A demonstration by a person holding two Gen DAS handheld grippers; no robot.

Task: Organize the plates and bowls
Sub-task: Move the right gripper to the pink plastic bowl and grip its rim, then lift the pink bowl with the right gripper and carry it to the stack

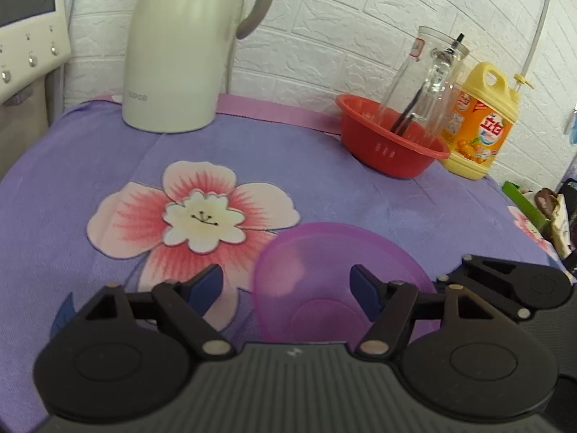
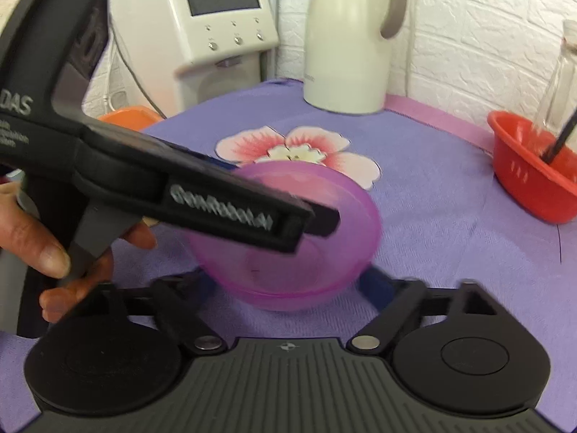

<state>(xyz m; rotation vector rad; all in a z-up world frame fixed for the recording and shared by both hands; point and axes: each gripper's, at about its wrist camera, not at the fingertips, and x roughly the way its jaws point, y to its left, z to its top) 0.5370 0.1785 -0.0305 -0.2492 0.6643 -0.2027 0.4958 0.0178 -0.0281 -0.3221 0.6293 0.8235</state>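
**Two grippers around a purple bowl**

A translucent purple bowl sits on the floral purple tablecloth. The left gripper is wide open above its rim. The right gripper straddles the bowl, spread wide, contact unclear

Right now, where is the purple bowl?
The purple bowl sits on the purple cloth just below the printed flower, between both grippers, left of the red basin.

Purple bowl, flowered lilac cloth
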